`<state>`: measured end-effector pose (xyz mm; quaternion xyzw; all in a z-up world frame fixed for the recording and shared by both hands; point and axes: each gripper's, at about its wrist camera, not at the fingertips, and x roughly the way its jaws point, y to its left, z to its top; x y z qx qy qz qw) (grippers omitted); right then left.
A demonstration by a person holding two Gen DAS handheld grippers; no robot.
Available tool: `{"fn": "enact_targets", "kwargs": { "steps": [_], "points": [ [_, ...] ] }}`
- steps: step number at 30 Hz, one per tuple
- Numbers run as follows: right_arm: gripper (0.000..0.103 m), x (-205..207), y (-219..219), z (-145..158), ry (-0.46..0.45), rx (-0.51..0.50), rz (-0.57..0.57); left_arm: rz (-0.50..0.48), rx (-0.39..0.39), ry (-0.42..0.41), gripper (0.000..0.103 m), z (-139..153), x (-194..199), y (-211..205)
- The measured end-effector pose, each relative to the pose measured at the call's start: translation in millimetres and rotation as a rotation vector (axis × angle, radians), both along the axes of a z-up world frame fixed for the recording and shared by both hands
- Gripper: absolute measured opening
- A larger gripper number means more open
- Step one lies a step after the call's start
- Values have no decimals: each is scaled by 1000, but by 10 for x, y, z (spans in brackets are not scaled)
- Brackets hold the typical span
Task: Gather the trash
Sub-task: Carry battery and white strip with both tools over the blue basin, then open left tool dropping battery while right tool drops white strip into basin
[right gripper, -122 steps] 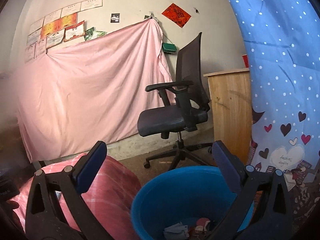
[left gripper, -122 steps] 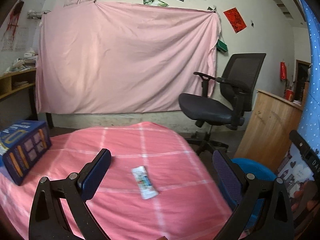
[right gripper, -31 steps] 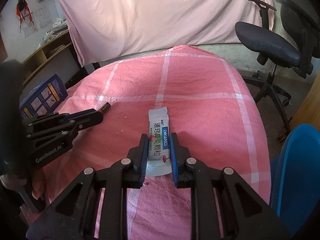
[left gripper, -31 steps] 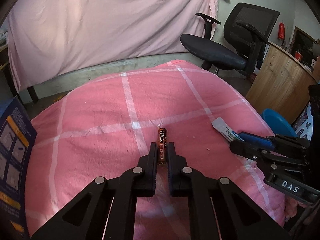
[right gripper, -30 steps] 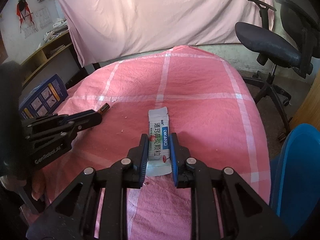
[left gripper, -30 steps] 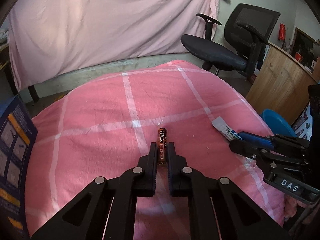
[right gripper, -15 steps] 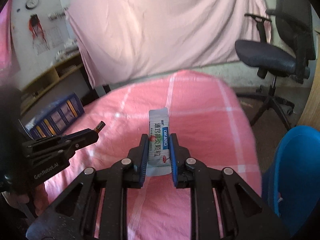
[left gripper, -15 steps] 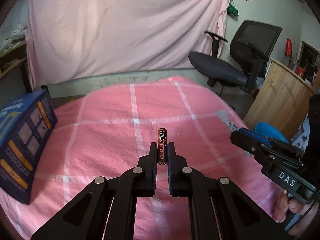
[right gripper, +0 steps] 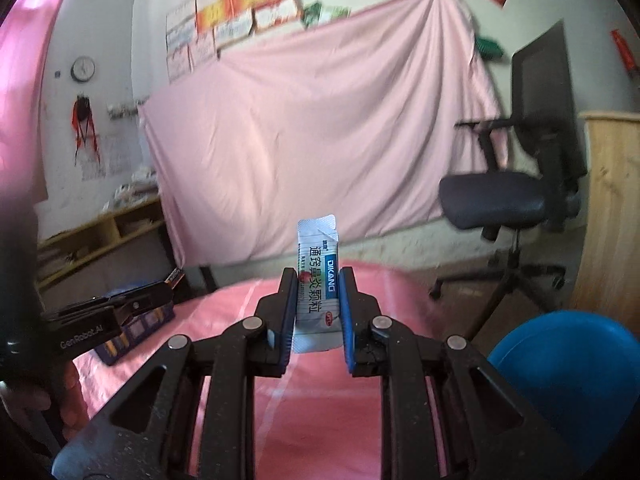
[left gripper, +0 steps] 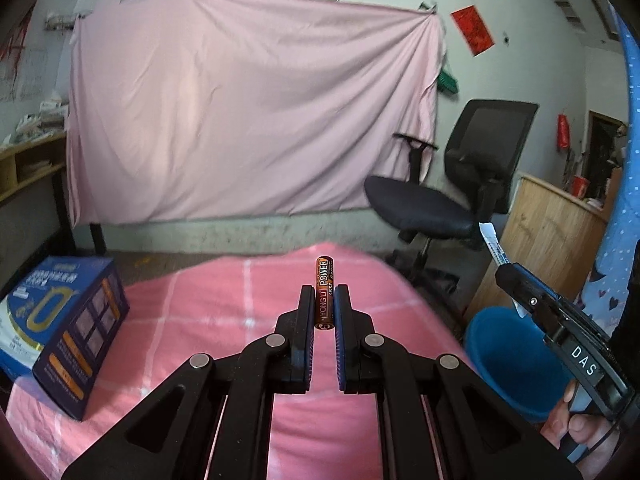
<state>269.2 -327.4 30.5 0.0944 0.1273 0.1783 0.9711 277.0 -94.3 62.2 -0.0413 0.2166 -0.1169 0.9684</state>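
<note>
My left gripper (left gripper: 324, 294) is shut on a brown and orange battery (left gripper: 323, 288) and holds it upright above the pink checked table (left gripper: 200, 320). My right gripper (right gripper: 318, 280) is shut on a white and blue sachet (right gripper: 318, 280), lifted off the table (right gripper: 240, 340). The right gripper with the sachet also shows at the right of the left wrist view (left gripper: 516, 276), above the blue bin (left gripper: 516, 360). The left gripper with the battery shows at the left of the right wrist view (right gripper: 160, 288). The blue bin (right gripper: 576, 368) stands low at the right.
A blue box (left gripper: 60, 328) stands on the table's left side. A black office chair (left gripper: 452, 200) and a wooden cabinet (left gripper: 548, 232) stand beyond the table to the right. A pink sheet (left gripper: 248, 112) hangs on the back wall.
Both grippers have risen off the table, each carrying its item. The views have tilted up toward the wall.
</note>
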Motion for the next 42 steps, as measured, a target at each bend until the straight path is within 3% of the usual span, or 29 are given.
{"fn": "enact_targets", "kwargs": {
  "steps": [9, 13, 21, 31, 38, 42],
  "points": [
    [46, -272, -568, 53, -53, 29, -143, -194, -32, -87, 7, 241, -14, -686],
    [46, -446, -877, 6, -56, -34, -262, -297, -45, -95, 7, 234, 11, -1131],
    [46, -467, -1517, -176, 87, -20, -423, -450, -26, -5, 7, 6, 106, -1971],
    [48, -291, -1861, -413, 287, 53, -470, -489, -8, 165, 7, -326, 353, -2453],
    [49, -220, -1868, -462, 318, 61, -463, -487, 8, 240, 10, -435, 431, -2533],
    [52, -219, -1869, -433, 305, 65, -465, -471, 7, 237, 14, -446, 407, -2445]
  ]
}}
